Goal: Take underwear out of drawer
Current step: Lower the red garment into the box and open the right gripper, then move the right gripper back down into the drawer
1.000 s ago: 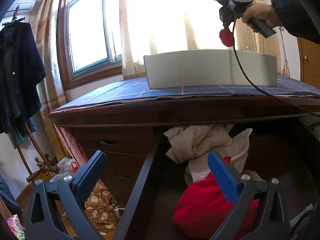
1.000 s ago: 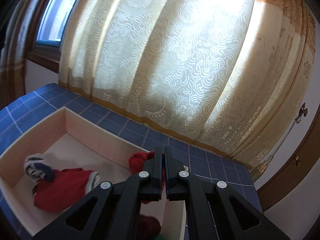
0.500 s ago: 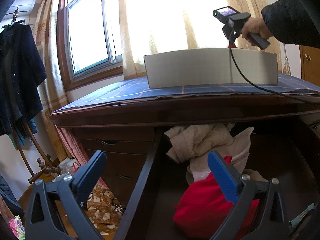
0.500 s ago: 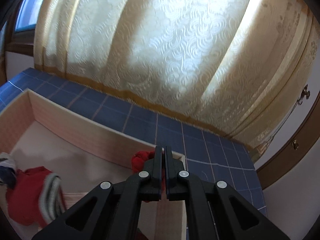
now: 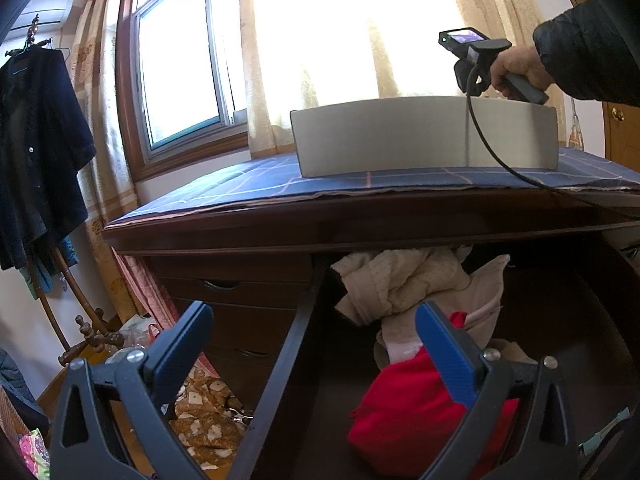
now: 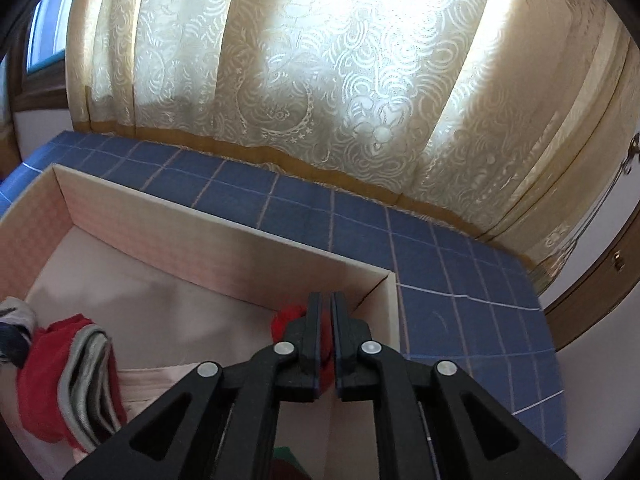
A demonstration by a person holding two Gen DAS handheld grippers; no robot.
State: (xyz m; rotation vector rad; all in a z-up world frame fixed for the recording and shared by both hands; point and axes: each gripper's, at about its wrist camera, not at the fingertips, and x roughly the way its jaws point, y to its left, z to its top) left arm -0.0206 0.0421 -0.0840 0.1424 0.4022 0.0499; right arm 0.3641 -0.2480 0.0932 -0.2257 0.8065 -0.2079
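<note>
Right wrist: bunched red underwear (image 6: 289, 317) shows no long axis.

Strong daylight pours through the window (image 5: 184, 76) and the pale patterned curtain (image 6: 320, 80). A blue checked cloth (image 6: 360, 220) covers the dark wooden dresser (image 5: 248, 240). Dark clothes (image 5: 36, 152) hang on a coat stand (image 5: 76, 332) by the white wall.

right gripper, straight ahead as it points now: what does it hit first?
Probably the box, near its far right corner. The right gripper has red cloth between its jaws, which have just been opening; depth is unclear.
</note>
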